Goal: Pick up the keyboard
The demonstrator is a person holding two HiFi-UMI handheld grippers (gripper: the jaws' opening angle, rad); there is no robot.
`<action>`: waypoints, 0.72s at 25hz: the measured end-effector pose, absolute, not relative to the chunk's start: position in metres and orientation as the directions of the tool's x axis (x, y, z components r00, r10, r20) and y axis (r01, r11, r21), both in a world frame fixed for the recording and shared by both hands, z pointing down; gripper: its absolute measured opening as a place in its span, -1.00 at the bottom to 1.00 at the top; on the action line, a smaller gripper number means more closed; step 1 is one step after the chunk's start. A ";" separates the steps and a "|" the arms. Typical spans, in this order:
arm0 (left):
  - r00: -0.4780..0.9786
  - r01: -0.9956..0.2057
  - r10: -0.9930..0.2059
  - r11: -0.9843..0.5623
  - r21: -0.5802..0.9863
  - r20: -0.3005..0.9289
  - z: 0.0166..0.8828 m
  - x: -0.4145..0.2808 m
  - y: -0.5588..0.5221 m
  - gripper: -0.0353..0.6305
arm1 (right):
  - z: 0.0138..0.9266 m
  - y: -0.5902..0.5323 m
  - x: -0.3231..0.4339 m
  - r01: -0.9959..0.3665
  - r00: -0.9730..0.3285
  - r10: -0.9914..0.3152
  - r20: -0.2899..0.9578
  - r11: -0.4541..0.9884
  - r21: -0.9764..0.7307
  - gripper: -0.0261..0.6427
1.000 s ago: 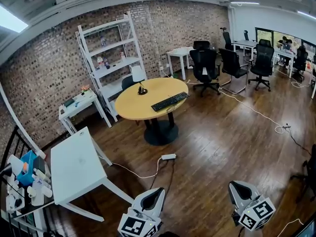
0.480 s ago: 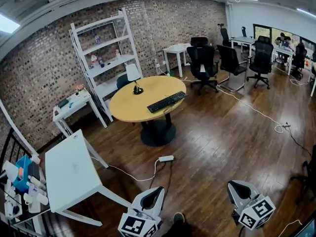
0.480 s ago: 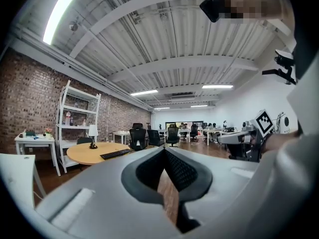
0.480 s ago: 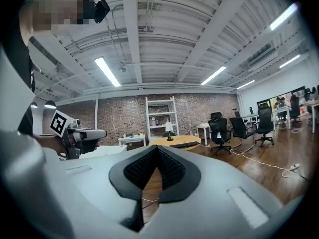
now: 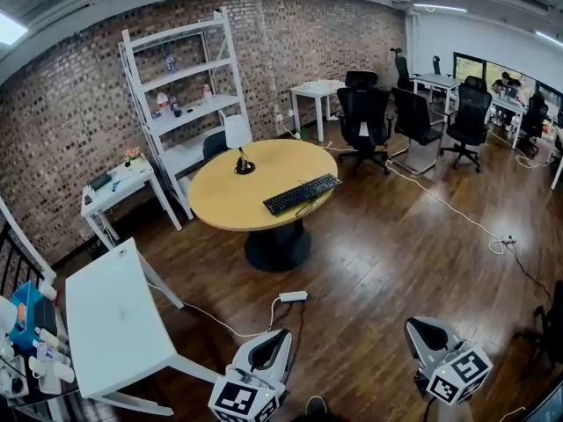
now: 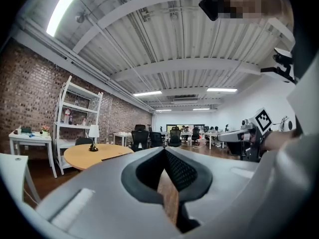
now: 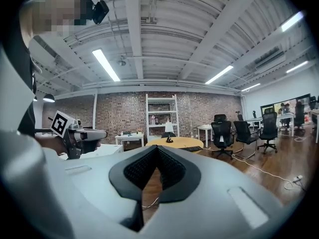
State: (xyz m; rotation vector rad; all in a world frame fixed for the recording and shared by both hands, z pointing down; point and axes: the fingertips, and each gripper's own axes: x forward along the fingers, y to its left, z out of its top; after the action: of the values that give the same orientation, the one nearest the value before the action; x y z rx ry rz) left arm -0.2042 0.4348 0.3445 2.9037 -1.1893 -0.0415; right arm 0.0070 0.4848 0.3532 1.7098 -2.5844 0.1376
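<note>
The black keyboard (image 5: 302, 193) lies on the round wooden table (image 5: 220, 209) in the middle of the room, towards that table's right edge and at a slant, with a small lamp (image 5: 238, 144) standing near the far edge behind it. Both tools are low at the bottom of the head view, well apart from the table and above the wooden floor (image 5: 396, 253). The left hand-held gripper (image 5: 272, 348) has its jaws drawn together with only a thin slit between the pads, and nothing is held in it. The right hand-held gripper (image 5: 427, 336) has its jaws closed too and is likewise empty (each gripper view shows only floor through the notch). On the floor between the grippers and the table lies what looks like a white power strip (image 5: 293, 296) on a cable. A white table (image 5: 114, 323) stands at the lower left, a white shelf unit (image 5: 180, 104) against the brick wall, and black office chairs (image 5: 365, 117) farther back.
</note>
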 end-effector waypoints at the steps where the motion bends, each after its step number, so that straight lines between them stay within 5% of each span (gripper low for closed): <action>1: 0.709 -0.704 -0.705 -0.710 0.012 -0.022 0.345 -0.209 0.423 -0.84 | 0.354 0.473 0.004 -0.920 -0.392 -0.916 0.083 0.389 -0.049 -0.92; 18: 0.706 -0.708 -0.708 -0.705 0.045 0.009 0.357 -0.222 0.294 -0.84 | 0.366 0.337 -0.018 -0.906 -0.424 -0.897 0.127 0.419 -0.066 -0.92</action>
State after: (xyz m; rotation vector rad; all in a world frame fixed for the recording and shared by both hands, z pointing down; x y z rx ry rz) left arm -0.2217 0.2942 0.3573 2.8595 -1.1878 -0.0132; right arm -0.0185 0.3365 0.3660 1.6450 -2.5848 0.1913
